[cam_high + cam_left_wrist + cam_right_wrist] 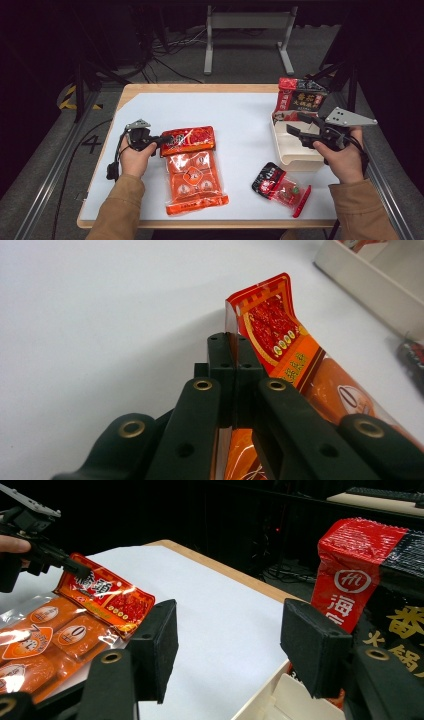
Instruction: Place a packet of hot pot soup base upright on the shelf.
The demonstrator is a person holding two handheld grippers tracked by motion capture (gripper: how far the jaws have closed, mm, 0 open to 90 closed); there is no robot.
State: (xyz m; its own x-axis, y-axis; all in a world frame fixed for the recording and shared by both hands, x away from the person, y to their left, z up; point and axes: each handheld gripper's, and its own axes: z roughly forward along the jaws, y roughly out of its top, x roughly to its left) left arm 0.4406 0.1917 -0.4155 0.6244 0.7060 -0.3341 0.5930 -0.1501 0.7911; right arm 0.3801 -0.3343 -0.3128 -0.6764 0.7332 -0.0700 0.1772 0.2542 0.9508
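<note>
A big orange packet (195,177) of several sachets lies on the white table top (235,115), left of centre. Its red printed header (189,140) is bent up off the table. My left gripper (156,141) is shut on the header's left edge; in the left gripper view the jaws pinch the foil (272,325) between them. My right gripper (299,133) hangs open over a white box (295,155) at the right. Nothing sits between its pads (160,645). A red and black packet (300,97) stands upright in that box, just right of the far pad (360,570).
A small red and black sachet packet (280,187) lies near the front edge, left of my right hand. The box's rim (280,700) is right below the right gripper. Beyond the table are a metal stand (247,30) and floor cables.
</note>
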